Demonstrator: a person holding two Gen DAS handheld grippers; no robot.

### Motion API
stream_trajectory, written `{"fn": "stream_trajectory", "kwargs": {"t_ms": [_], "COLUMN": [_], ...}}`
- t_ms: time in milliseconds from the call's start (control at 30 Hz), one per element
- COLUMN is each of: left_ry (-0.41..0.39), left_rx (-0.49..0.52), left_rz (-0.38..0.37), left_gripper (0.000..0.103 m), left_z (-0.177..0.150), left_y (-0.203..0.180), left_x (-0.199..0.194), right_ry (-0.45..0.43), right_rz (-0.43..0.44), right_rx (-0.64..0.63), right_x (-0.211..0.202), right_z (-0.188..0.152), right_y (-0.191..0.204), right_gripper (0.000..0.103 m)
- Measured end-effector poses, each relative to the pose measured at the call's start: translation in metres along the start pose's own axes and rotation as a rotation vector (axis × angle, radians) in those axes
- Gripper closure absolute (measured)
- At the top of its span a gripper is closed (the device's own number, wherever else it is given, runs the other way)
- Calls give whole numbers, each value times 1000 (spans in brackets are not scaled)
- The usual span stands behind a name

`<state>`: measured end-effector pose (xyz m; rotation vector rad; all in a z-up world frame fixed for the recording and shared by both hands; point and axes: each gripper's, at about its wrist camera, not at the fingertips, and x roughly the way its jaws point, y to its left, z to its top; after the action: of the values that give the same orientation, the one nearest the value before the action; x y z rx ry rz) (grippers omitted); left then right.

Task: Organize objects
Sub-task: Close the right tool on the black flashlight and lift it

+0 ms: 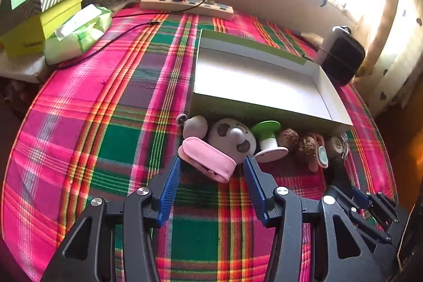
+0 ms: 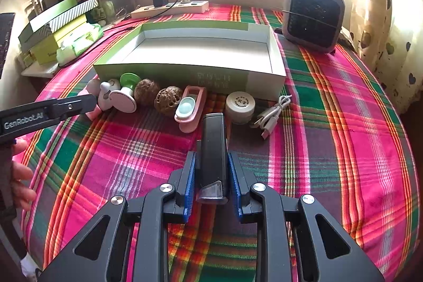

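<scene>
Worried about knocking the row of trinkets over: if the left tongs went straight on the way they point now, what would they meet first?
Most likely the pink case, lying just beyond the open left tongs and roughly centred between their tips. Behind it sits the grey round toy. Depth is hard to judge through the fisheye.

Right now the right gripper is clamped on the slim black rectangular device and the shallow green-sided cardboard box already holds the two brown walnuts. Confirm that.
Not quite. The right gripper is clamped on the slim black rectangular device, but the shallow green-sided cardboard box is empty. The right wrist view shows the two brown walnuts on the plaid cloth in front of it.
</scene>
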<state>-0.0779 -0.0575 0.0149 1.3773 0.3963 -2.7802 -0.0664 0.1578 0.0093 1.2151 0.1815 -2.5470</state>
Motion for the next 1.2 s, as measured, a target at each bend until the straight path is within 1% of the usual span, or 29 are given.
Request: {"fn": "stream_trajectory", "kwargs": {"t_ms": [100,433,600,800,900,1033,1133,1200], "left_ry": [13,53,61,53,49,47,56,51], "left_rx": [3,39,74,62,61,46,56,79], "left_rz": [30,66,99,124,127,92,73,77], "left_gripper": [55,55,55,55,55,55,55,55], "left_z": [2,1,-3,-4,-4,-2,0,1], "left_y": [0,5,10,24,27,29,25,21], "left_x": [5,7,2,-5,-7,-3,4,6], "right_ry": [0,-1,-1,-1,-1,-1,-1,0], "right_rz": [8,17,15,16,15,12,9,8], "right_rx": [1,9,8,10,11,12,17,17], "right_x": [1,1,1,1,1,1,0,0], "right_z": [1,2,1,1,1,1,0,0], "right_y": [-1,-1,-2,-2,-1,-2,-3,-3], "right_gripper": [78,78,78,78,78,78,78,78]}}
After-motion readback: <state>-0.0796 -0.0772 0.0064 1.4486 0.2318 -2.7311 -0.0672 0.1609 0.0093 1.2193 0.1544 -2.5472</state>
